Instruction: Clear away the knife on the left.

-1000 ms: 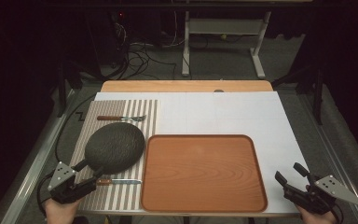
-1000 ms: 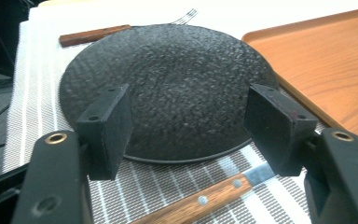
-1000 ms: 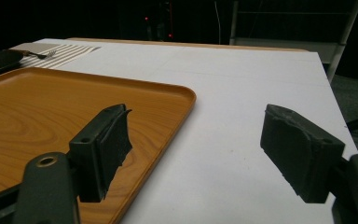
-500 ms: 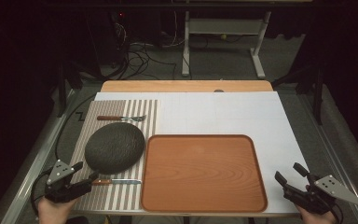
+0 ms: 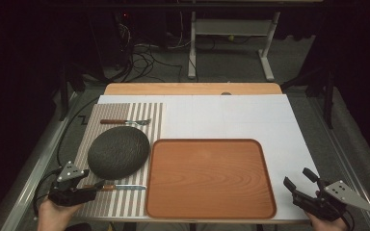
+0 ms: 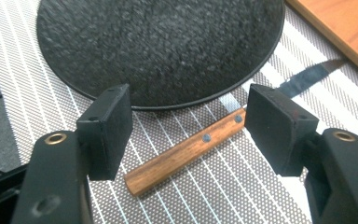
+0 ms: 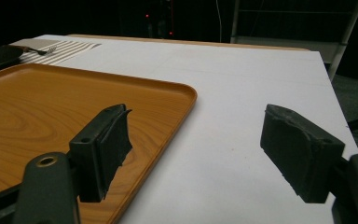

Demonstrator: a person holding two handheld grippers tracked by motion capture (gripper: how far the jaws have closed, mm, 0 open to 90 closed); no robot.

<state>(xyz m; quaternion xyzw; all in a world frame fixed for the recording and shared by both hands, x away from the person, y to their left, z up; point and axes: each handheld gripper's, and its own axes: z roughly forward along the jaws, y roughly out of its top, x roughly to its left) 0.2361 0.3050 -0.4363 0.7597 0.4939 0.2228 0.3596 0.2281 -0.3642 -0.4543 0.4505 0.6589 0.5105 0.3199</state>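
Note:
A knife [image 6: 186,149] with a riveted wooden handle lies on a striped placemat [image 6: 242,186], just in front of a dark round plate [image 6: 158,46]. My left gripper [image 6: 191,126] is open, one jaw on each side of the handle and not touching it. In the high view the left gripper [image 5: 90,188] is at the near left corner, with the knife [image 5: 120,186] pointing right toward a wooden tray [image 5: 209,178]. My right gripper [image 5: 299,179] is open over the white table at the near right, empty. In its own view the right gripper [image 7: 200,144] is beside the tray's corner [image 7: 177,93].
A fork [image 5: 125,121] lies at the far end of the placemat [image 5: 125,202], beyond the plate [image 5: 119,152]. The white tabletop [image 5: 231,115] stretches behind the tray. A table leg frame and cables are on the dark floor past the far edge.
My left gripper has shifted slightly back toward the near left corner and stays open at the knife handle. The right gripper, knife, plate and tray have not moved.

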